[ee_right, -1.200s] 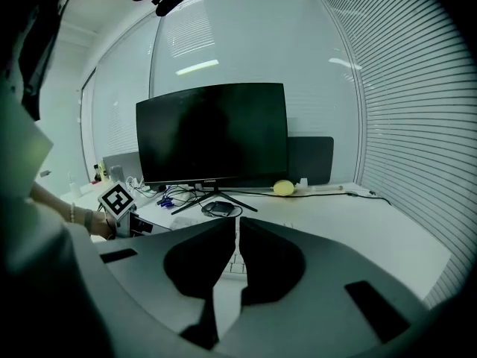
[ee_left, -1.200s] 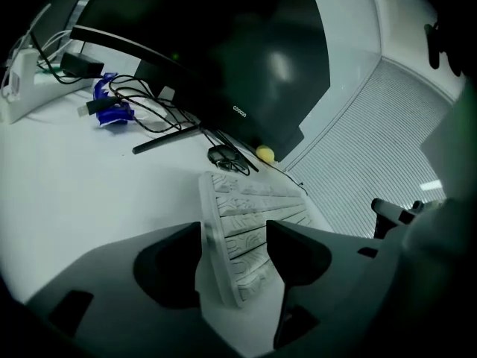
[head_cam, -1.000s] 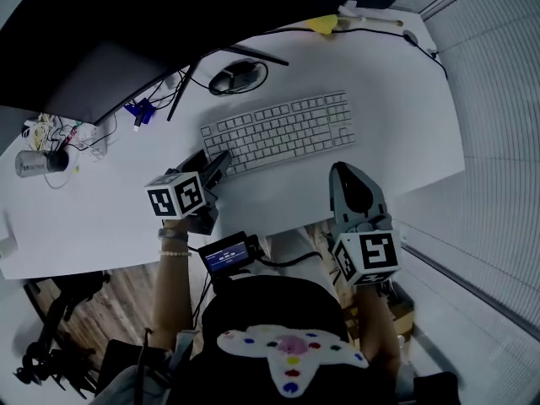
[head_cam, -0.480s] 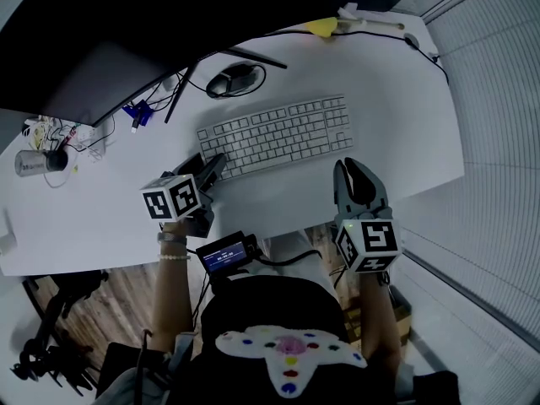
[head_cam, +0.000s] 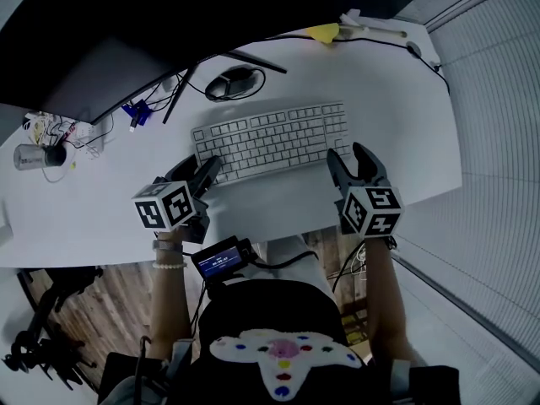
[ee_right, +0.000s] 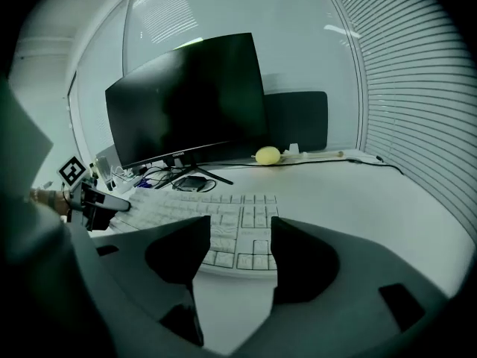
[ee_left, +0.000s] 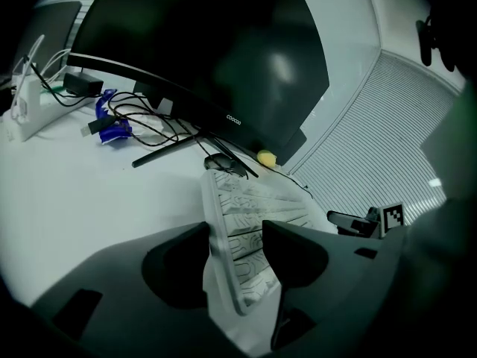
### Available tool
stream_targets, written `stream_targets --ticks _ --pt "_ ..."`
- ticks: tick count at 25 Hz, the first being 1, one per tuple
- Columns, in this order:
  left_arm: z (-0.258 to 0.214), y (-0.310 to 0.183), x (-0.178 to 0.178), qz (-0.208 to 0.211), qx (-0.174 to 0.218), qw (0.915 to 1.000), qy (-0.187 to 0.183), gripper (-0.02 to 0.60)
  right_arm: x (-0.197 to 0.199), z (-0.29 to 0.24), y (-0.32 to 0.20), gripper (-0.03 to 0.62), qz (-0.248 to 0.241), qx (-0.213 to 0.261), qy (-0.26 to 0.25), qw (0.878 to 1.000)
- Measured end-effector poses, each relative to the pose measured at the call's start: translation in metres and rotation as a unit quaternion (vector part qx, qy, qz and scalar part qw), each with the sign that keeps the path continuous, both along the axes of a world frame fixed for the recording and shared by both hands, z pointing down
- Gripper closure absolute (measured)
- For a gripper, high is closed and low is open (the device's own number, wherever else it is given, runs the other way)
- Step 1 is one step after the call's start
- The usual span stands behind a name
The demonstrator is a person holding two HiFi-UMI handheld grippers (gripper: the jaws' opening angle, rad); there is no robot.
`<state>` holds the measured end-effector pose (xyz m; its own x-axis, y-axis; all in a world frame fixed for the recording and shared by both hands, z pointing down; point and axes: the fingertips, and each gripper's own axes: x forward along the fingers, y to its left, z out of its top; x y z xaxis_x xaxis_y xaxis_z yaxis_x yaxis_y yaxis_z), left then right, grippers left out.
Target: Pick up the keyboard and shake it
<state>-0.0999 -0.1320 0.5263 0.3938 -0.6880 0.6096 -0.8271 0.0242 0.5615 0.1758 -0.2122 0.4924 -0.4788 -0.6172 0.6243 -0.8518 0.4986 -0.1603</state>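
Keyboard lies flat on the white desk, in front of the dark monitor, with its long axis running left to right across the person. Left gripper is at the keyboard's left near corner. Its jaws have just been closing but stand apart, with the left end between them and no firm press evident. Right gripper is just short of the right near corner. Its jaws have just been opening and stand apart, nothing held, with the corner ahead in the gap. Judgement: the left is the nearer to a grip, and the right must advance onto its end before a level lift. The desk is smooth, with cables behind at left and slatted blinds at right.
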Motion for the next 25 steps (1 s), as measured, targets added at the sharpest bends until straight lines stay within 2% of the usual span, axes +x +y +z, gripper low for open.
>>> stream_targets --ticks 6,15,20,25 --pt "-0.005 0.0 0.0 -0.009 0.003 0.9999 -0.008 0.345 0.008 0.031 -0.034 0.332 -0.024 -0.02 0.007 0.999" --pt "-0.007 0.0 0.0 -0.013 -0.005 0.9997 -0.019 0.348 -0.002 0.053 -0.05 0.301 -0.077 -0.074 -0.019 0.994" --pt "-0.006 0.0 0.0 -0.016 -0.006 0.9995 -0.025 0.348 -0.002 0.063 -0.052 0.284 -0.076 -0.112 -0.035 0.99" --pt "-0.004 0.002 -0.001 -0.017 -0.013 0.9992 -0.034 0.348 -0.004 0.067 -0.051 0.286 -0.083 -0.162 -0.068 0.981"
